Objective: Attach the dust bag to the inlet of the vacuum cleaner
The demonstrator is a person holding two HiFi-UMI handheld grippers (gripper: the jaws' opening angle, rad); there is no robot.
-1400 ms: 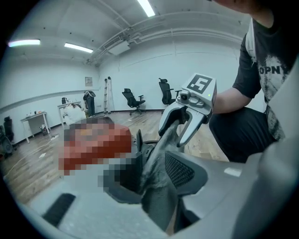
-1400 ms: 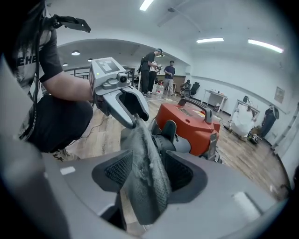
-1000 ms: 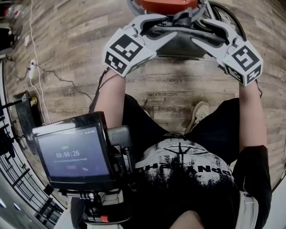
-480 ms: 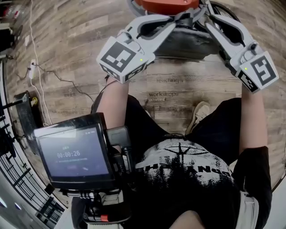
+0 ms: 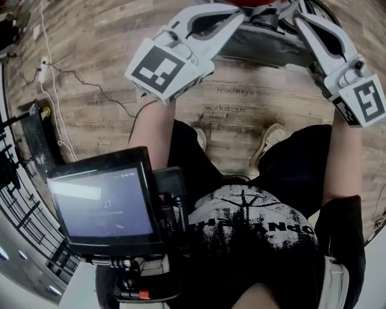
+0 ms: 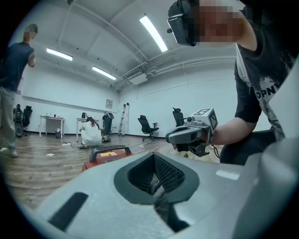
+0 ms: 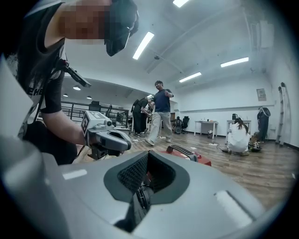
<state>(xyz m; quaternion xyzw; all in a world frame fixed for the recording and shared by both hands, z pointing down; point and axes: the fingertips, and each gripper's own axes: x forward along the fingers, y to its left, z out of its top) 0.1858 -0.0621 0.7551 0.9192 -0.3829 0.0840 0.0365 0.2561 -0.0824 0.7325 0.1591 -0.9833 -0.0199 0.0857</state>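
The red vacuum cleaner (image 5: 253, 2) sits at the top edge of the head view, with a grey bag-like piece (image 5: 265, 45) on the floor in front of it. My left gripper (image 5: 240, 17) and right gripper (image 5: 298, 18) are raised above that piece and point at each other. Both have just closed and are shut, and nothing shows between the jaws. In the left gripper view my own jaws (image 6: 156, 184) meet, with the right gripper (image 6: 180, 136) and the vacuum (image 6: 108, 156) beyond. The right gripper view shows its jaws (image 7: 140, 191) together, facing the left gripper (image 7: 119, 140) and the vacuum (image 7: 187, 154).
A screen rig (image 5: 102, 205) hangs at my chest. Cables and a power strip (image 5: 42, 72) lie on the wooden floor at left, and my shoe (image 5: 271, 142) is below the bag. Across the room a person stands (image 7: 161, 112), another crouches (image 6: 91, 133), and office chairs (image 6: 148, 127) are beyond.
Both grippers' jaws went from wide open to shut. Both hands rose toward the top of the head view, the marker cubes spreading outward. The head camera tilted slightly.
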